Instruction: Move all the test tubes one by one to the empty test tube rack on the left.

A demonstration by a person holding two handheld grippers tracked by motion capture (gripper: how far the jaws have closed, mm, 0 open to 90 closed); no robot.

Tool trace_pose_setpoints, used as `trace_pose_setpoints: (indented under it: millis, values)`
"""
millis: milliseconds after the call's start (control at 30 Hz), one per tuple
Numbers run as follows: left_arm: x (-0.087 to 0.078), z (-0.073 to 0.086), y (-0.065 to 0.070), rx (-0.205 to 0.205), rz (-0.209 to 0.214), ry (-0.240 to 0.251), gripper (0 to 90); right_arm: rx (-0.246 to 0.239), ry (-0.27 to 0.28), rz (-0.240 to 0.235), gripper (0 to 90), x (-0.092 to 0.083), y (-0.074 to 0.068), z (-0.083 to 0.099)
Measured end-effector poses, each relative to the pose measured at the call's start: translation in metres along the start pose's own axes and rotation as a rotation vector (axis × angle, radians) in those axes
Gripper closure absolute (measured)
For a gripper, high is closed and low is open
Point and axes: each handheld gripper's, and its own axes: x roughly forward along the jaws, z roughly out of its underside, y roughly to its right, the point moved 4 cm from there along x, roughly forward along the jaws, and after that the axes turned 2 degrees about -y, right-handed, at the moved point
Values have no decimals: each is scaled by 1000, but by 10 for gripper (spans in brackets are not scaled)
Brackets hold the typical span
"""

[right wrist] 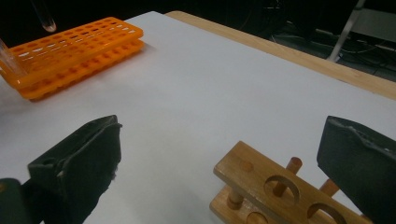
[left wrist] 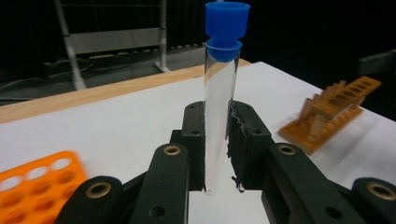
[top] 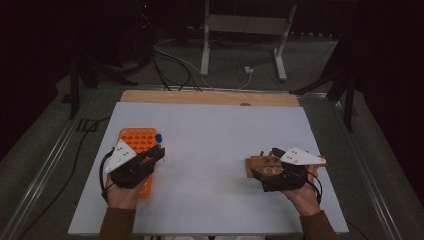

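Bench under white sheet, dark room behind. Orange rack just beside left gripper, fingers pinching upright blue-capped glass tube. Wooden rack between spread fingers of right gripper, holes empty.

From above, your left tool covers the near half of the orange rack, and the tube is just a blue dot at the rack's 3 o'clock edge, too small to read. Your right tool hides the near side of the wooden rack.

In your left tool's view the tube's foot sits buried between the pads, the orange rack is blurred and cut off at 8 o'clock, and the wooden rack is blurred.

In your right tool's view the wooden rack runs off at 5 o'clock; a tube tip is cut off at 11 o'clock.
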Motion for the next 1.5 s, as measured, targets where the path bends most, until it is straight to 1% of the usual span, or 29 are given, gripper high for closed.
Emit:
trace_pose_setpoints:
  millis: [200,300,467,567,767,1100,1200,1433,1500]
  values:
    - [-19,5,-22,-29,-59,17,782,7,10,1,0,-3,3,1]
    - [-27,9,-31,-35,-85,16,781,15,16,4,0,-6,5,3]
    - [-39,18,-45,-49,-135,9,782,25,16,12,0,-9,8,8]
    - [-47,23,-51,-61,-155,13,782,32,16,16,0,-11,10,9]
    - [-58,32,-61,-72,-183,5,782,39,25,26,0,-15,15,10]
    - [-70,48,-71,-87,-214,-12,782,50,34,39,0,-19,20,11]
    - [-72,53,-73,-79,-222,-25,782,51,34,40,0,-19,21,11]
    - [-79,64,-78,-91,-243,-41,783,56,34,39,0,-20,22,13]
    - [-81,66,-78,-87,-250,-49,783,56,34,39,0,-20,23,13]
